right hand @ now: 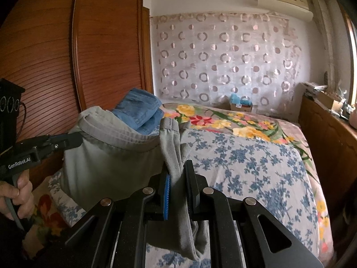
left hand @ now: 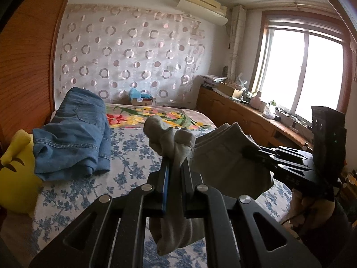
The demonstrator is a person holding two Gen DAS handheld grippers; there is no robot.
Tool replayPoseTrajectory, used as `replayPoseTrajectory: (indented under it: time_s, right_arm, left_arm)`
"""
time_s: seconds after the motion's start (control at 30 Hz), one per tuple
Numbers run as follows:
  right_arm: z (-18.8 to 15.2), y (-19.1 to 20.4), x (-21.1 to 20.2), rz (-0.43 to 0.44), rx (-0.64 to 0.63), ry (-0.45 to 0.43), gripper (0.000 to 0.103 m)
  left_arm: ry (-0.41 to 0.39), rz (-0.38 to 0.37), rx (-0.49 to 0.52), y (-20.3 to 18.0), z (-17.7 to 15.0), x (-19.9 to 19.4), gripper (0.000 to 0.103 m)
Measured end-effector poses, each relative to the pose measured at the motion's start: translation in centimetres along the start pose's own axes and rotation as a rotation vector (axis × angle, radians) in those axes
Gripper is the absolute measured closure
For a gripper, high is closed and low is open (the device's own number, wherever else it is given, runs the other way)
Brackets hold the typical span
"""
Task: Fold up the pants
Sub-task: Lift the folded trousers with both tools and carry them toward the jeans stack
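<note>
At the far left of the left wrist view a yellow cushion (left hand: 16,172) is cut off by the frame edge, and beside it folded jeans (left hand: 73,134) lie on the bed (left hand: 129,154) against the wooden wardrobe (left hand: 26,67). In the middle, the left hand-held gripper (left hand: 174,163) is clamped on a bunched edge of the grey pants (left hand: 225,163), which hang in the air over the bed; the cloth covers its fingertips, and a tail of it drops between the linkage bars and out of sight. To the right, the right hand-held gripper (left hand: 247,151) pinches the far edge of the pants, with the hand (left hand: 312,210) below it dark and hard to make out. Beyond, a cluttered bench (left hand: 256,111) runs under the window (left hand: 301,76), washed out by glare. In the right wrist view the left hand (right hand: 17,194) is partly cut off at the frame edge, its hand-held gripper's tips buried in the waistband, and the pants hide the lower part of the jeans. In the middle the right hand-held gripper is closed narrowly on a grey fold, a blue pad (right hand: 167,198) showing beside it
</note>
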State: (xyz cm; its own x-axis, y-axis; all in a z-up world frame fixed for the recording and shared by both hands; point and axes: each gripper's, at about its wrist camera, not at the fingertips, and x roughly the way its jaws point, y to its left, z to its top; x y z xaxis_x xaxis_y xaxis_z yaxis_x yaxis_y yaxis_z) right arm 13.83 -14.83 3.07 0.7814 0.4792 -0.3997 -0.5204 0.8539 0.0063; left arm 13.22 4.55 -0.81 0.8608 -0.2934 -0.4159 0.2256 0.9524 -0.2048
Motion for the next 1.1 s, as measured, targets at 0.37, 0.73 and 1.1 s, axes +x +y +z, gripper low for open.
replayPoseTrajectory:
  time_s: [0.37, 0.73, 1.1]
  right_arm:
    - [4.7, -0.5, 5.1, 0.045, -0.062, -0.014, 0.091]
    - [9.7, -0.8, 10.8, 0.084, -0.165, -0.039, 0.091]
    - [12.1, -1.5, 18.8, 0.126, -0.233, -0.053, 0.091]
  left_arm:
    - [-0.023, 0.062, 0.017, 3.5, 3.8, 1.3, 0.093]
    - [-0.073, 0.13, 0.009, 7.2, 6.7, 2.1, 0.093]
    - [-0.076, 0.237, -0.044, 12.0, 8.2, 4.4, 0.093]
